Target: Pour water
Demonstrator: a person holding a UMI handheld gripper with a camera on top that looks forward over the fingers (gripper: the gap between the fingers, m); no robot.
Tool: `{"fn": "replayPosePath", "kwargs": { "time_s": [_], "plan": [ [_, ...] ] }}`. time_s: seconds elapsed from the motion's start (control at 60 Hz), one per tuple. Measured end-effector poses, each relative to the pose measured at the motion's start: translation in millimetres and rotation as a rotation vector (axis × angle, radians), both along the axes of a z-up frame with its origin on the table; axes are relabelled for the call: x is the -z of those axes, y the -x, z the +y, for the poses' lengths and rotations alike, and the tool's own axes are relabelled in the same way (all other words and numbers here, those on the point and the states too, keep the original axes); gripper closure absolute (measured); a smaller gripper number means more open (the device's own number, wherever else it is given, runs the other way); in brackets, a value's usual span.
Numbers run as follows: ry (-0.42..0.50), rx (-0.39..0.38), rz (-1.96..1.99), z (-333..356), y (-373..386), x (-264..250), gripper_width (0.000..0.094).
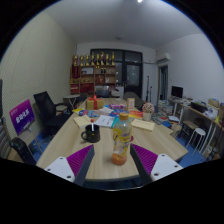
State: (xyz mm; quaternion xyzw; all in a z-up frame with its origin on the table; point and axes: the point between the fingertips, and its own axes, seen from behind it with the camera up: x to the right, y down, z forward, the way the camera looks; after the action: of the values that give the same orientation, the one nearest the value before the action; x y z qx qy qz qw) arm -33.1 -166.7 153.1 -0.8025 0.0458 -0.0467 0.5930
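While gripper gapes open, bottle stands between fingers, on table.

bottle label unreadable; far table clutter and shelf items too small.

A bottle stands just ahead of the tool, blocking the straight path. Bare bench lies left of it. Clutter crowds the far end.

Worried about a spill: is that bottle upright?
Upright: the bottle stands on the table, cap up, just ahead of the open gripper.
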Motion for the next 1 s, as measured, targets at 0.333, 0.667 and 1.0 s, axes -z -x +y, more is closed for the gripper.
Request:
{"fn": "replayPosePath", "kwargs": {
  "time_s": [0.333,0.667,1.0],
  "plan": [
    [-0.098,-0.027,0.019,144,-55,83,0.0209],
    [-0.009,-0.076,0.103,154,-60,87,0.0601],
    [0.119,-0.122,-0.933,235,-121,-56,0.0626]
  ]
}}
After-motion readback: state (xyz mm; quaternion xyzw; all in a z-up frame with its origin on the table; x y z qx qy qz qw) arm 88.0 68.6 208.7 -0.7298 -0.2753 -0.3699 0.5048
